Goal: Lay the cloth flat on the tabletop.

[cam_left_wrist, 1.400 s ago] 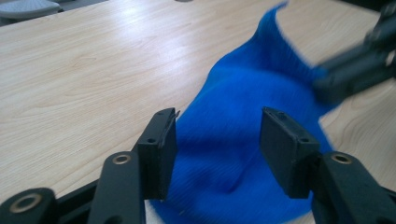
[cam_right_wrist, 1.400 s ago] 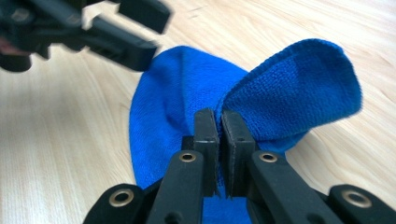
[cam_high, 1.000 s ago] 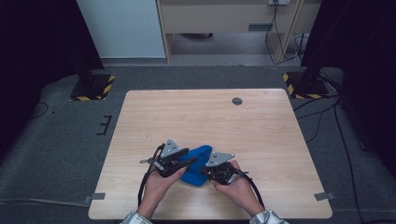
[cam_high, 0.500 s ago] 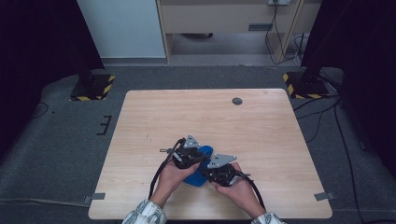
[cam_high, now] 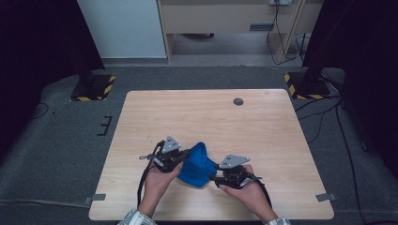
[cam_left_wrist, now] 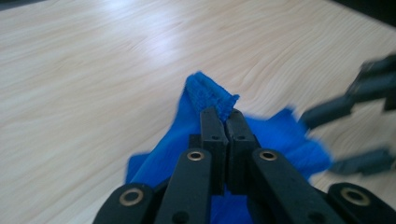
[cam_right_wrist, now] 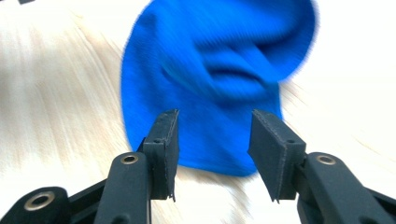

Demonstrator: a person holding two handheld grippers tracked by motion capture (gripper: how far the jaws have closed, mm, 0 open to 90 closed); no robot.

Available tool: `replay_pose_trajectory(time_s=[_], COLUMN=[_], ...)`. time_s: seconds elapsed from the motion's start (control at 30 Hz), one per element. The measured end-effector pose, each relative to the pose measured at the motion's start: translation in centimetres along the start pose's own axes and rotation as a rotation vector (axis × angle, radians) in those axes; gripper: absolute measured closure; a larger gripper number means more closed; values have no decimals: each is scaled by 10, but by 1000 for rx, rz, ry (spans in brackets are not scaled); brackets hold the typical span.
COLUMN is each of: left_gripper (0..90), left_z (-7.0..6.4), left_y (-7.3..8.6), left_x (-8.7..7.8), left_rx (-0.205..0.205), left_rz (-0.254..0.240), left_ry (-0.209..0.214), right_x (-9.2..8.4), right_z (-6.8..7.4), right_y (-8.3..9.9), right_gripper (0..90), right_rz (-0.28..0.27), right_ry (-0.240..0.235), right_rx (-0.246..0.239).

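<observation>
A blue cloth (cam_high: 196, 165) lies bunched near the front middle of the wooden table (cam_high: 211, 117). My left gripper (cam_high: 186, 154) comes at it from the left. Its jaws have just closed and are shut on a raised fold of the blue cloth (cam_left_wrist: 205, 91), pinched at the left gripper's tips (cam_left_wrist: 224, 116). My right gripper (cam_high: 211, 178) sits at the cloth's right front edge. Its jaws have just been opening. In the right gripper view the right gripper (cam_right_wrist: 212, 140) stands open, with the blue cloth (cam_right_wrist: 219, 60) lying just beyond the gap and neither pad pressing on it.
A small dark round disc (cam_high: 238, 101) is set in the table's far side. Yellow-and-black striped stand bases (cam_high: 94, 89) (cam_high: 305, 86) sit on the grey floor beyond the far corners. A cabinet (cam_high: 225, 18) stands at the back.
The left gripper reached right into the cloth, shut on a fold and drew back left, pulling it into a peak. The right gripper let go of the cloth and shifted slightly right.
</observation>
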State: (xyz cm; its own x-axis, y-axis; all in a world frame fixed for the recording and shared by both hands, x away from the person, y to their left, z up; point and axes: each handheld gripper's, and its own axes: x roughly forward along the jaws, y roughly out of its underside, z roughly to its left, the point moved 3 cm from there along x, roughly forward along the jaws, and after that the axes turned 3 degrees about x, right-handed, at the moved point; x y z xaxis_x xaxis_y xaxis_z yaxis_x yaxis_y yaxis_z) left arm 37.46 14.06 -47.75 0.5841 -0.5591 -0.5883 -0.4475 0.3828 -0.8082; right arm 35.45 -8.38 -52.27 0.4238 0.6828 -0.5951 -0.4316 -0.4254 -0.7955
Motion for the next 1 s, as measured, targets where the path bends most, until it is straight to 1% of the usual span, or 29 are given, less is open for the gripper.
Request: replay_pose_trajectory(time_s=[0.07, 0.13, 0.17, 0.27, 0.33, 0.4, 0.43, 0.47, 0.5, 0.53, 0.57, 0.6, 0.63, 0.67, 0.7, 0.73, 0.83, 0.93, 1.0], left_gripper=[878, 878, 878, 878, 877, 876, 875, 874, 871, 871, 868, 868, 868, 869, 870, 870, 871, 871, 871], left_z=[4, 9, 11, 16, 17, 18, 19, 19, 19, 19, 20, 20, 21, 21, 22, 22, 23, 25, 26], left_y=[10, 18, 22, 30, 34, 37, 38, 38, 38, 39, 39, 39, 39, 39, 40, 40, 40, 42, 43], left_x=[-3, -4, -4, -4, -3, -3, -3, -3, -3, -4, -5, -5, -6, -7, -8, -8, -12, -13, -14], left_rx=[-8, -13, -20, -39, -46, -53, -57, -62, -62, -61, -66, -70, -71, -70, -68, -68, -77, -89, -87], left_rz=[5, 11, 4, -7, -1, -2, -6, -15, -15, -21, -30, -37, -40, -42, -43, -46, -61, -67, -59], left_ry=[-7, -25, -34, -35, -30, -28, -29, -29, -29, -32, -33, -34, -36, -40, -42, -46, -51, -51, -51], right_x=[-1, 0, 1, 7, 14, 21, 24, 29, 29, 31, 31, 33, 33, 33, 33, 33, 28, 22, 14], right_z=[-5, -9, -11, -13, -13, -12, -12, -11, -11, -11, -12, -13, -13, -13, -13, -14, -15, -19, -22], right_y=[2, 3, 4, 5, 5, 5, 5, 5, 5, 5, 5, 7, 7, 8, 9, 10, 13, 17, 21], right_gripper=[539, 563, 564, 565, 547, 518, 514, 525, 525, 566, 595, 637, 637, 660, 694, 738, 824, 853, 854], right_rz=[0, 1, 5, 20, 41, 55, 60, 74, 74, 79, 74, 80, 80, 95, 94, 94, 99, 99, 107], right_ry=[7, 17, 20, 28, 25, 42, 46, 57, 57, 70, 69, 72, 72, 77, 84, 81, 70, 81, 94], right_rx=[15, 31, 35, 44, 44, 49, 56, 53, 53, 50, 64, 76, 76, 69, 63, 70, 64, 67, 74])
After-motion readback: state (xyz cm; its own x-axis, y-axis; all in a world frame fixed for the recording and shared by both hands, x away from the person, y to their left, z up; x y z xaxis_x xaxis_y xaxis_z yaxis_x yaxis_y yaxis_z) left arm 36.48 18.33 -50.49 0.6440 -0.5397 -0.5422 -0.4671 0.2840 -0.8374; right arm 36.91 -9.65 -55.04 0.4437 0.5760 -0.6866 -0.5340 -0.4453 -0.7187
